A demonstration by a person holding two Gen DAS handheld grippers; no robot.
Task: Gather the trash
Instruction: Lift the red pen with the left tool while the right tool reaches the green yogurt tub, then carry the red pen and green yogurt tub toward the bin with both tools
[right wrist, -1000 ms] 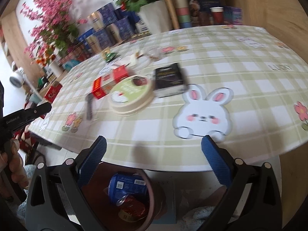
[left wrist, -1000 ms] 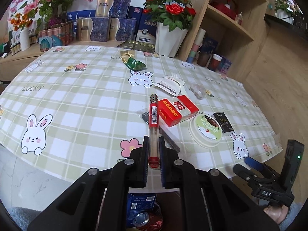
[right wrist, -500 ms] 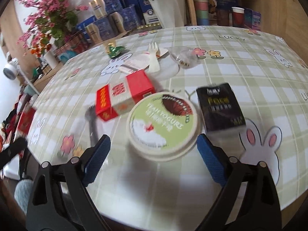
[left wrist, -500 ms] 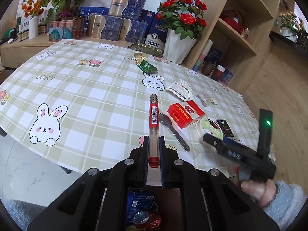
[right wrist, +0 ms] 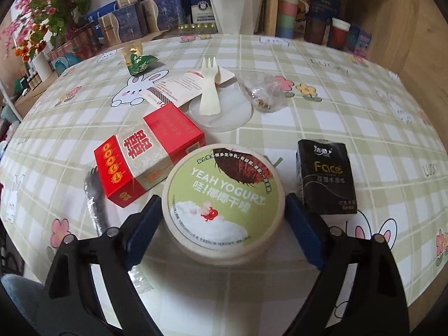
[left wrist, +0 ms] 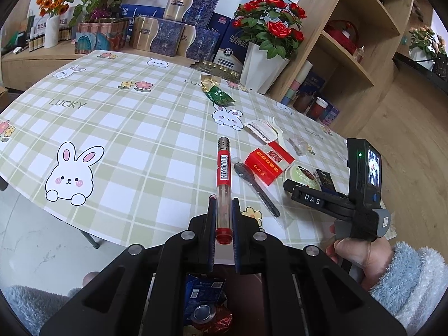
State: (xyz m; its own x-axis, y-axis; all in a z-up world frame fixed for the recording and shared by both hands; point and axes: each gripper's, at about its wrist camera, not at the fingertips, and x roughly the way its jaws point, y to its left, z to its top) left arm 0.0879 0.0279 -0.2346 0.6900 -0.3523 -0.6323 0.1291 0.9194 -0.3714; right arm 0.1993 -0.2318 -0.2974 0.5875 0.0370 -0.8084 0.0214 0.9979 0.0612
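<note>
Down near the table's edge, the right gripper (right wrist: 224,218) straddles a round yogurt tub (right wrist: 224,201): its jaws are closing, with the tub between them. The blue pads (right wrist: 303,229) stand just beside the tub's walls, and whether they already touch cannot be told. The tub is cream-sided with a pale green lid showing a split brown coconut, a heap of white yogurt with a small red mark, and the words YEAH YOGURT. It stands upright on the checked tablecloth (right wrist: 350,106) printed with rabbits and flowers.

Left of the tub and touching it lies a red and silver carton (right wrist: 145,154). Left of that lies a black plastic spoon in a clear wrapper (right wrist: 95,196). Right of the tub, just beside it, lies a black tissue pack (right wrist: 326,176) marked Face. Farther off are a white plastic fork (right wrist: 208,89) resting on a clear round lid (right wrist: 221,114), a crumpled clear wrapper (right wrist: 263,92), a printed paper slip (right wrist: 173,89) and a green foil packet (right wrist: 138,61).

The left gripper (left wrist: 224,218) is clamped narrowly on a clear tube with a red cap and red barcode label (left wrist: 223,184), pointing away over the table edge. Below it, cans and a blue pack lie in a bin (left wrist: 205,302). A hand (left wrist: 361,252) in a fluffy blue sleeve (left wrist: 411,280) holds the right gripper's handle.
</note>
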